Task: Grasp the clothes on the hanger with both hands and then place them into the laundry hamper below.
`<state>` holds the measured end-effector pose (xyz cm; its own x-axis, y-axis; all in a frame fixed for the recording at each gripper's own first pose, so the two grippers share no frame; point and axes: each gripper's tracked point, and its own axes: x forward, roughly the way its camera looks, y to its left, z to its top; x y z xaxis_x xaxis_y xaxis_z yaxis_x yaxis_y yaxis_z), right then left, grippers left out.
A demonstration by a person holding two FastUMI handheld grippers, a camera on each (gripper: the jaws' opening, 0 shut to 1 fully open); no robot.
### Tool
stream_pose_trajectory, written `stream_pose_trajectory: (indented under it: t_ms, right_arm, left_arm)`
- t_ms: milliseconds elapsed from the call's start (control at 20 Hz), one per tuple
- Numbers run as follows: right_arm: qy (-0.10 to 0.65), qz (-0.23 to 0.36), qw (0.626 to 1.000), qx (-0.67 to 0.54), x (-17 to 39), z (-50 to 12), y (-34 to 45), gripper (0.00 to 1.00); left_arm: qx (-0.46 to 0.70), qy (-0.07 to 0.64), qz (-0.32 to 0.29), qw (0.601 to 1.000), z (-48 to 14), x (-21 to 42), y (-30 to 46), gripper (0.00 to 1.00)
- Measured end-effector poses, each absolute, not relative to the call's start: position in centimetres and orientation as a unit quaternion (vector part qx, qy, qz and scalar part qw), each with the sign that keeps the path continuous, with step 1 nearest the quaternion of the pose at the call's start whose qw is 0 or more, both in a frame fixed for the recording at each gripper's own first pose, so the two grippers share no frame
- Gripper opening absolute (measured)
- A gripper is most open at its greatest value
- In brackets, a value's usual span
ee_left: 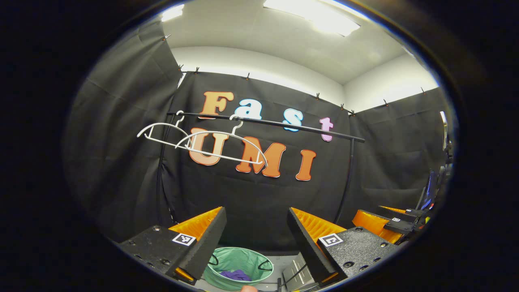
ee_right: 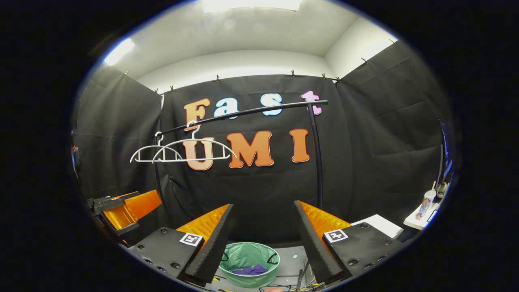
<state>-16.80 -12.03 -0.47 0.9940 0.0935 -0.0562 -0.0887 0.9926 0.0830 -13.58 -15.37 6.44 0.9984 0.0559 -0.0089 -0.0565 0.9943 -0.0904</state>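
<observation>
Left gripper view: the left hand-held gripper (ee_left: 256,237) points toward the back of the booth with its two fingers spread wide apart, holding and touching nothing. Beyond and below them a green laundry hamper (ee_left: 239,268) stands on the floor, and a purple piece of clothing (ee_left: 236,275) lies inside it. Higher up, a black clothes rail (ee_left: 267,121) crosses the booth, and two bare white hangers (ee_left: 202,142) hang from its left part, one partly overlapping the other. The right hand-held gripper (ee_left: 389,223) shows at the right edge, seen from the side, with a gap between its fingers.

In the right gripper view, the right hand-held gripper (ee_right: 263,235) is likewise wide open and empty. The hamper (ee_right: 249,263) sits between and below its fingers, with the purple clothing (ee_right: 251,270) in its bottom. The two hangers (ee_right: 182,152) hang on the rail (ee_right: 243,112) to the left. The left hand-held gripper (ee_right: 121,209) shows at the left edge.
</observation>
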Motion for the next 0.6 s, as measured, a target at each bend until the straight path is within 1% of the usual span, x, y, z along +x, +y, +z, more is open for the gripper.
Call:
stream_pose_trajectory:
  t_ms: [200, 250, 300, 350, 400, 450, 500, 550, 600]
  right_arm:
    - [0.033, 0.039, 0.998, 0.047, -16.9, -0.4, -13.0, 0.94]
    - [0.032, 0.037, 0.998, 0.046, -16.8, -0.3, -13.1, 0.94]
    - [0.031, 0.034, 0.998, 0.043, -16.9, -0.4, -13.5, 0.97]
    - [0.031, 0.031, 0.998, 0.042, -17.0, -0.4, -13.8, 0.93]
    - [0.031, 0.030, 0.998, 0.042, -17.1, -0.4, -13.9, 0.90]
    - [0.030, 0.029, 0.998, 0.043, -17.3, -0.2, -14.0, 0.93]
    - [0.029, 0.029, 0.998, 0.042, -17.3, -0.1, -14.1, 0.94]
    - [0.029, 0.029, 0.998, 0.040, -17.2, -0.1, -14.1, 0.94]
    - [0.029, 0.029, 0.998, 0.039, -17.2, -0.2, -14.2, 0.97]
  left_arm:
    - [-0.042, -0.007, 0.025, 0.999, 7.4, -13.4, -15.8, 0.92]
    - [-0.042, -0.008, 0.023, 0.999, 7.4, -13.2, -16.0, 0.95]
    - [-0.045, -0.008, 0.020, 0.999, 7.2, -13.2, -16.3, 0.95]
    - [-0.048, -0.006, 0.014, 0.999, 7.2, -13.1, -16.6, 0.95]
    - [-0.052, -0.005, 0.007, 0.999, 7.1, -13.1, -17.0, 0.92]
    - [-0.054, -0.004, 0.003, 0.999, 7.0, -13.1, -17.4, 0.95]
    - [-0.055, -0.003, 0.000, 0.998, 6.8, -13.1, -17.4, 0.92]
    - [-0.055, -0.002, -0.001, 0.998, 6.8, -13.2, -17.6, 0.92]
    - [-0.054, -0.002, -0.002, 0.999, 6.7, -13.2, -17.7, 0.92]
